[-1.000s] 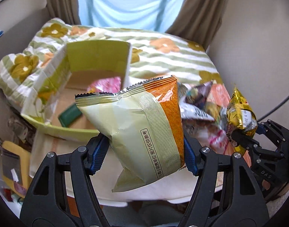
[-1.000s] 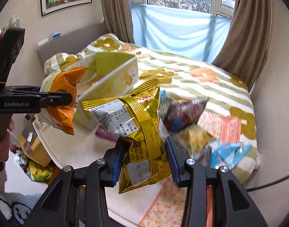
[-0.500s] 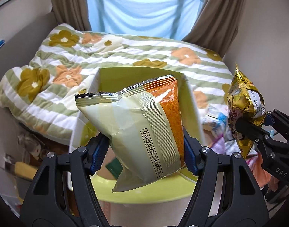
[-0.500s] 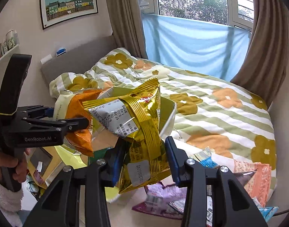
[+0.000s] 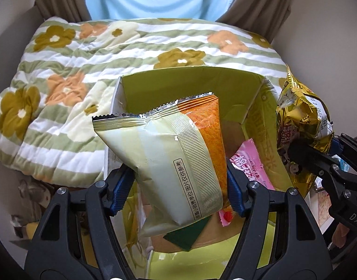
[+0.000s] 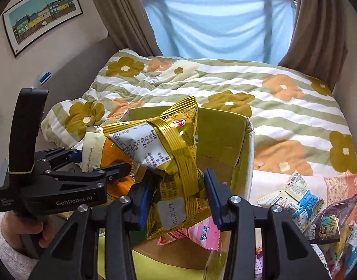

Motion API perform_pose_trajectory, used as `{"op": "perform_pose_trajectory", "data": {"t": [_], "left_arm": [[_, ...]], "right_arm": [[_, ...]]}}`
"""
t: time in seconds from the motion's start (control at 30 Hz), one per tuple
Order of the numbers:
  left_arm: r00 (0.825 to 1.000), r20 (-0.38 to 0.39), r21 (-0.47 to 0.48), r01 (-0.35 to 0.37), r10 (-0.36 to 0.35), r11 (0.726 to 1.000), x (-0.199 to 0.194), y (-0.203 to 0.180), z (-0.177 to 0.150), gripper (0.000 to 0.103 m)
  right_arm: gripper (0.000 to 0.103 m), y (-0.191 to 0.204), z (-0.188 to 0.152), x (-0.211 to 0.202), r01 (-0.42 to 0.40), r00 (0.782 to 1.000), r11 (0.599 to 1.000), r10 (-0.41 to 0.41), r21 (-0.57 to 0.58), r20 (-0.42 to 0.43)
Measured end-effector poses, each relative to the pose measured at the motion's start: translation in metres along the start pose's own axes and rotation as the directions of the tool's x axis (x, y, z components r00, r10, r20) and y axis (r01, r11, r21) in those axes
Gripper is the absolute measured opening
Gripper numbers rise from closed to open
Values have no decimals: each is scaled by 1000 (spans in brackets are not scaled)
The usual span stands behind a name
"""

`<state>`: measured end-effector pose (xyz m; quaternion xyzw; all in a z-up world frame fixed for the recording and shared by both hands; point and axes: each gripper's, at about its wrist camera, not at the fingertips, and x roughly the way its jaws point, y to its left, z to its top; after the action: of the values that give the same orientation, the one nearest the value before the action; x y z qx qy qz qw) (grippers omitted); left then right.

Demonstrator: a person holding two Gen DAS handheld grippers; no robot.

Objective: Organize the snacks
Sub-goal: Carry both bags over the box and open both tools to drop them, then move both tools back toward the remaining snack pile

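My left gripper point(image 5: 178, 191) is shut on a cream and orange snack bag point(image 5: 169, 154) and holds it above the open green cardboard box point(image 5: 192, 81). My right gripper point(image 6: 178, 200) is shut on a gold foil snack bag point(image 6: 171, 158), held over the same box point(image 6: 246, 154). The gold bag point(image 5: 302, 121) and the right gripper point(image 5: 318, 161) show at the right of the left wrist view. The left gripper point(image 6: 103, 165) shows at the left of the right wrist view. A pink packet point(image 5: 250, 163) and a dark green packet point(image 5: 187, 235) lie inside the box.
The box stands on a bed with a striped flower quilt point(image 6: 271, 98). Several loose snack packets point(image 6: 302, 203) lie on the bed to the right of the box. Curtains and a window are behind. Clutter lies on the floor point(image 5: 31, 210) at the left.
Both grippers moved left with their bags, from over the snack pile to above the box. The box now lies directly under both bags.
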<state>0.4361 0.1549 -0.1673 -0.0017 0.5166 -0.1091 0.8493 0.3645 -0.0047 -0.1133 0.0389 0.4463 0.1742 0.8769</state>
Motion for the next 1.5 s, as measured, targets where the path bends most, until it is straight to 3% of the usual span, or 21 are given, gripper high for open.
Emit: {"op": "perform_pose_trajectory", "data": {"t": [0.07,0.1,0.13,0.4,0.83,0.9,0.97,1.03,1.5], "left_arm": [[1000,-3,15,-5,5,1000,4,-1,2,78],[1000,0,20,-13,13,1000,4,-1,2,95],[1000,10,20,-19,19,1000,1,-1,3,103],[998,53,-43,-28,31,999,-27,16,-18,103],[997,43,-76,-64,68,995,-35,12,-40,103],[997,44,-78,-67,70,995,-36,10,-41,103],[996,44,-78,-71,74,994,-38,9,-42,103],[996,45,-74,-75,79,994,-40,7,-44,103],[991,97,-62,-88,93,994,-69,-3,-57,103]], "right_arm": [[39,-1,2,8,10,1000,1000,-9,19,-12],[39,-3,2,10,12,1000,1000,-12,25,-17],[39,-4,2,12,13,1000,1000,-13,29,-21],[39,-5,0,24,-5,999,999,8,46,-47],[41,-1,4,46,-14,993,1000,13,-4,-118],[46,0,3,46,-17,993,1000,17,-1,-115],[66,0,2,44,-28,994,1000,28,8,-105],[74,0,-1,41,-44,994,999,46,16,-101],[74,12,-14,9,-43,997,999,42,-17,-70]]}}
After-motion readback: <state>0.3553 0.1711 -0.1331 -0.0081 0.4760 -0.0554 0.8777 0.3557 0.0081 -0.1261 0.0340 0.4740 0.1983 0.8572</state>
